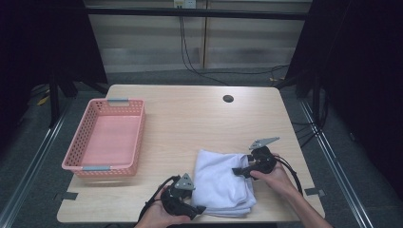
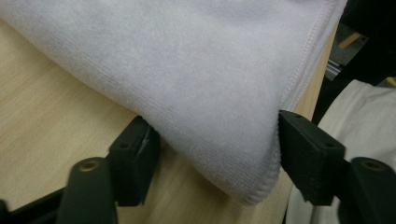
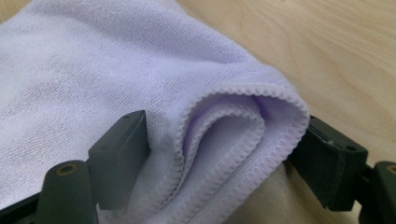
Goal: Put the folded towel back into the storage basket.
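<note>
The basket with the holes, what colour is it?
Pink. The basket shows best in the high view.

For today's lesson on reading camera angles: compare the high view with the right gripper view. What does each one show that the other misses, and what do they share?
High view alone: the pink basket at the table's left, the table's full outline, the left gripper at the towel's near corner, and both hands.

Right gripper view alone: the towel's folded layers and stitched hems seen close up, sitting between the right gripper's black fingers.

Both: the white towel, the right gripper at its edge, and the wooden tabletop.
</note>
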Action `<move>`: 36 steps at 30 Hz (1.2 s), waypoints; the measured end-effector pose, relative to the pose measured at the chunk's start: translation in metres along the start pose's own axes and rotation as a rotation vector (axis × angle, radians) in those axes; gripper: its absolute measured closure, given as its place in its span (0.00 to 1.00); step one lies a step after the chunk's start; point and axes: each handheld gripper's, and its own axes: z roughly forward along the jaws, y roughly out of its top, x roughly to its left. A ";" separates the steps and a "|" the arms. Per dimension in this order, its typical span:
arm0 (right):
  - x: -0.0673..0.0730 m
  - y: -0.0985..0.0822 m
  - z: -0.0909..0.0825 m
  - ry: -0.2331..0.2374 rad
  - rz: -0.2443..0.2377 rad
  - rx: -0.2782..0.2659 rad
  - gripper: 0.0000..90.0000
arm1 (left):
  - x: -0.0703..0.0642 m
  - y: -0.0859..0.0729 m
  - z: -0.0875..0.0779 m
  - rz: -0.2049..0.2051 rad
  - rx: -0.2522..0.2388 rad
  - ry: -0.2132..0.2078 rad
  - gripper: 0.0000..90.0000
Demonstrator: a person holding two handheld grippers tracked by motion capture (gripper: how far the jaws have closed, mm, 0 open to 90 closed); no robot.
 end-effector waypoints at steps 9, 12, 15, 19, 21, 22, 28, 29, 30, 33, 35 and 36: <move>0.005 -0.002 0.000 0.067 -0.001 0.005 0.59 | 0.006 0.004 0.001 0.008 0.025 -0.050 0.74; 0.007 -0.001 0.000 0.075 0.009 0.015 0.66 | 0.009 0.004 0.002 -0.017 0.014 -0.074 0.76; 0.006 -0.002 0.000 0.088 0.019 0.006 0.72 | 0.009 0.005 0.001 -0.032 0.018 -0.076 0.78; 0.007 0.000 -0.002 0.080 0.022 0.004 0.75 | 0.010 0.005 -0.001 -0.024 0.017 -0.077 0.79; 0.007 0.001 -0.003 0.078 0.022 0.003 0.77 | 0.011 0.005 -0.002 -0.031 0.017 -0.090 0.79; 0.007 0.001 -0.004 0.082 0.023 -0.003 0.77 | 0.011 0.005 -0.002 -0.033 0.014 -0.090 0.79; 0.006 0.005 -0.005 0.095 0.029 -0.017 0.78 | 0.012 0.006 -0.006 -0.039 -0.002 -0.100 0.79; 0.006 0.006 -0.005 0.092 0.026 -0.018 0.78 | 0.012 0.006 -0.006 -0.047 -0.016 -0.098 0.80; 0.006 0.008 -0.006 0.094 0.024 -0.020 0.78 | 0.012 0.006 -0.006 -0.052 -0.019 -0.093 0.80; 0.003 0.009 -0.008 0.107 0.026 -0.030 0.79 | 0.011 0.008 -0.008 -0.048 -0.034 -0.091 0.80; 0.003 0.010 -0.010 0.103 0.029 -0.035 0.79 | 0.011 0.010 -0.009 -0.052 -0.042 -0.092 0.80; 0.002 0.010 -0.011 0.105 0.029 -0.038 0.79 | 0.012 0.012 -0.009 -0.054 -0.055 -0.091 0.80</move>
